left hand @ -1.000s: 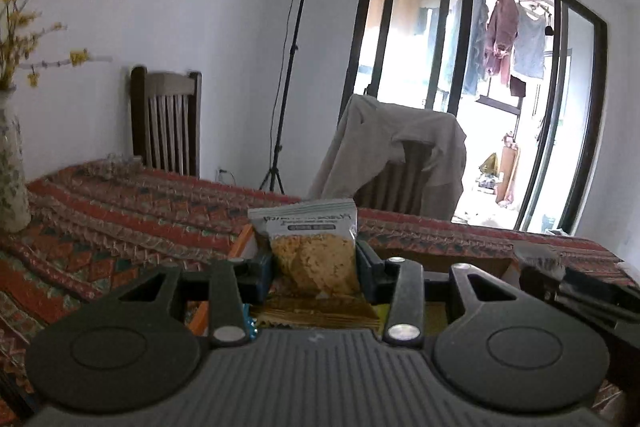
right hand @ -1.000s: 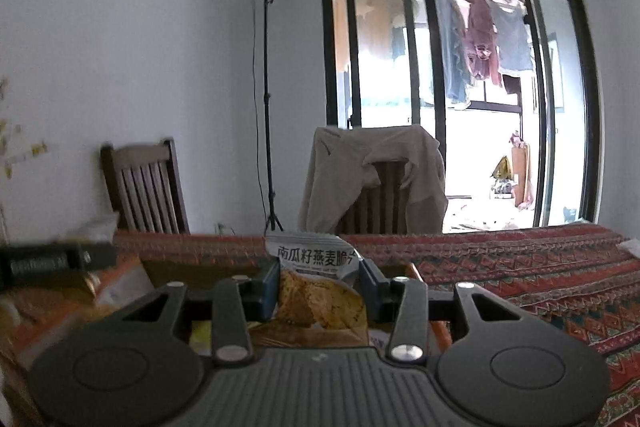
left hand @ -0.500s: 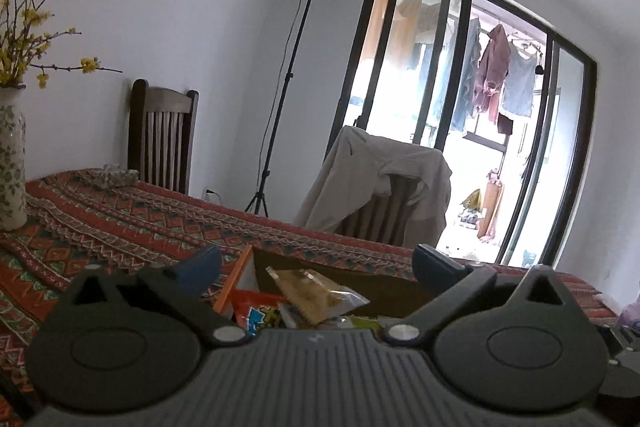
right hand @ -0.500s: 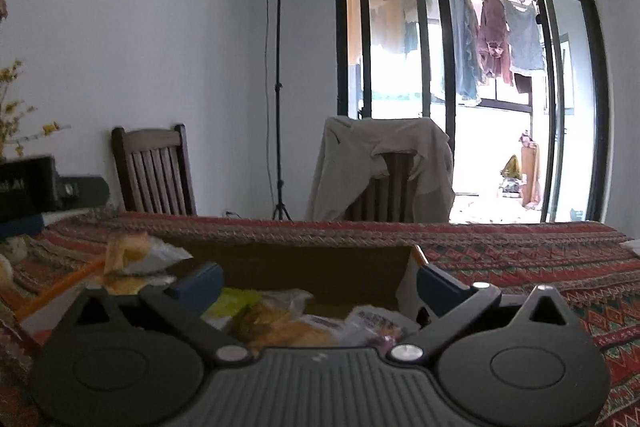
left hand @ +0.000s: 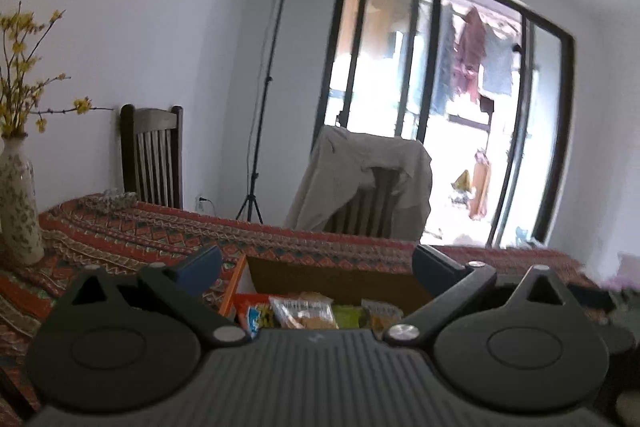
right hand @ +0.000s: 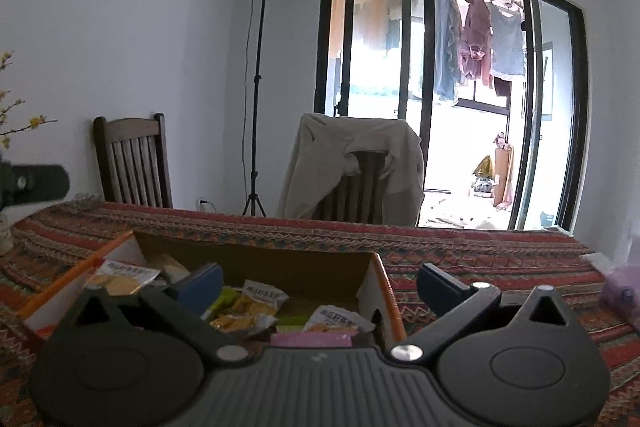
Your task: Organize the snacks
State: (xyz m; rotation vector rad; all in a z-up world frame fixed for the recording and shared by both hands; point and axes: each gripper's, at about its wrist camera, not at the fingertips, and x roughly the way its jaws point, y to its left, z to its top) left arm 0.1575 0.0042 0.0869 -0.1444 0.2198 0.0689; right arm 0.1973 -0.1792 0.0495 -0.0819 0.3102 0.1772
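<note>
An open cardboard box [right hand: 256, 259] with orange edges stands on the patterned tablecloth and holds several snack packets [right hand: 248, 303]. My right gripper [right hand: 318, 279] is open above the box's near side, nothing between its fingers. In the left wrist view the same box [left hand: 332, 277] shows its packets [left hand: 304, 313] just past my left gripper [left hand: 316, 263], which is open and empty too. A white packet of yellow crackers [right hand: 120, 277] lies at the box's left end.
A flowered vase [left hand: 18, 203] with yellow branches stands at the table's left. Two wooden chairs [right hand: 132, 163] are behind the table, one draped with a beige jacket [right hand: 352, 163]. A lamp stand [right hand: 260, 87] is by the wall. A purplish thing [right hand: 624, 295] lies at the far right.
Both grippers were shut on cracker packets a second ago; both have opened wide, the packets now lie in the box, and both grippers have risen and pulled back.
</note>
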